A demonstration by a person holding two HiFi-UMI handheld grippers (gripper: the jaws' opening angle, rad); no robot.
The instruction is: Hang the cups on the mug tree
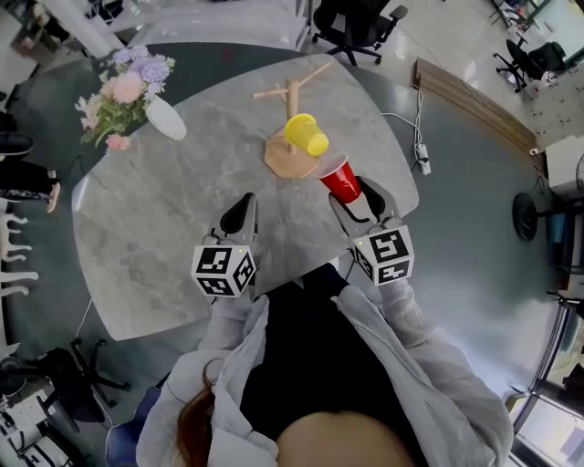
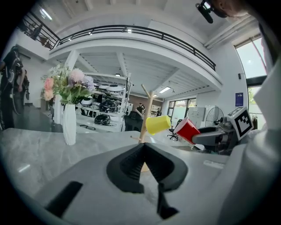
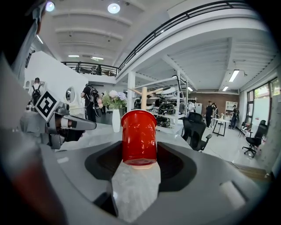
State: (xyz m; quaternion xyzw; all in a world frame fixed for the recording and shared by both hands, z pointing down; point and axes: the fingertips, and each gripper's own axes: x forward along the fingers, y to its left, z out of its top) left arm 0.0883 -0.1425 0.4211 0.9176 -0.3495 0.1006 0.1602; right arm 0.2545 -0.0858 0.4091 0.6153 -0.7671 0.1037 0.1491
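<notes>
A wooden mug tree (image 1: 292, 96) stands at the far middle of the grey marble table (image 1: 155, 237). A yellow cup (image 1: 304, 133) hangs on one of its lower pegs. My right gripper (image 1: 352, 195) is shut on a red cup (image 1: 340, 179), held tilted just right of the tree's base and near the yellow cup. In the right gripper view the red cup (image 3: 139, 137) sits upright between the jaws, and the tree (image 3: 144, 92) rises behind it. My left gripper (image 1: 241, 212) hovers over the table left of the tree, shut and empty. The left gripper view takes in the yellow cup (image 2: 158, 124) and the red cup (image 2: 187, 130).
A white vase (image 1: 166, 119) of pink and purple flowers (image 1: 126, 89) stands at the table's far left. Office chairs (image 1: 360, 23) are behind the table. A power strip (image 1: 422, 155) lies on the floor to the right. The person's body is at the near edge.
</notes>
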